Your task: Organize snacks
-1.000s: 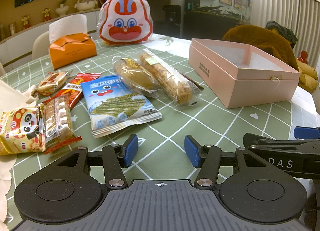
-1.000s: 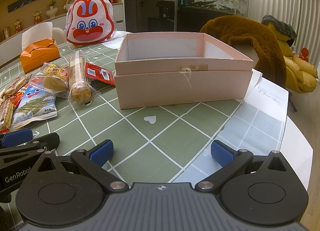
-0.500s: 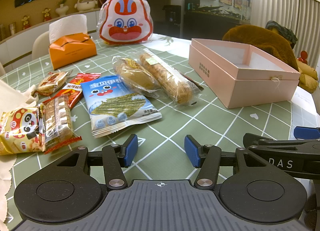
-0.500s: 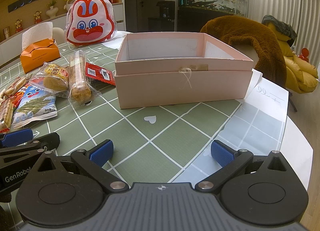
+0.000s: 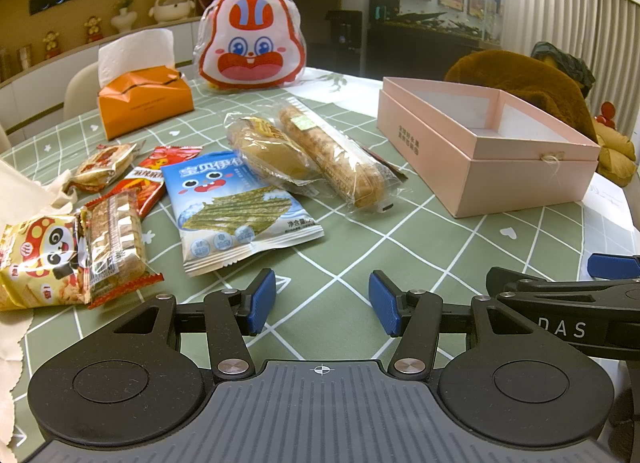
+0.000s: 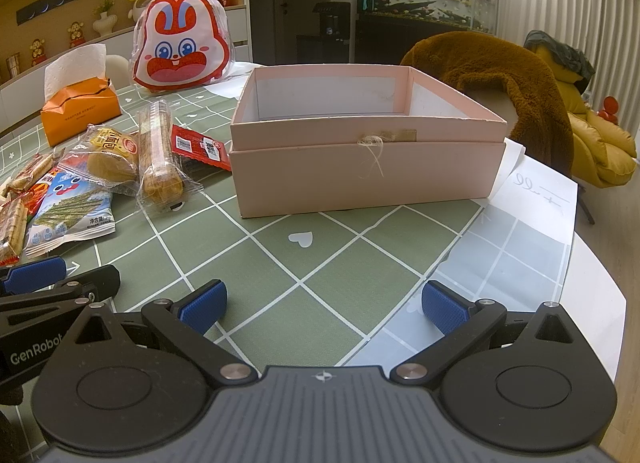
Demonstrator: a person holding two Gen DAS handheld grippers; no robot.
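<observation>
Nothing's been organized yet, by the look of it: the pink box (image 6: 368, 171) is seen empty as far as its inside shows, and the snacks are all left loose on the surface (image 5: 340, 263) beside the box's left side. Nearest it are the long biscuit pack (image 5: 332, 157) and bread pack (image 5: 272, 153), then the seaweed pack (image 5: 236, 215), with smaller packets further out. The left gripper (image 5: 322, 303) and right gripper (image 6: 323, 305) are held short of the box, fingers spread, nothing gripped.
</observation>
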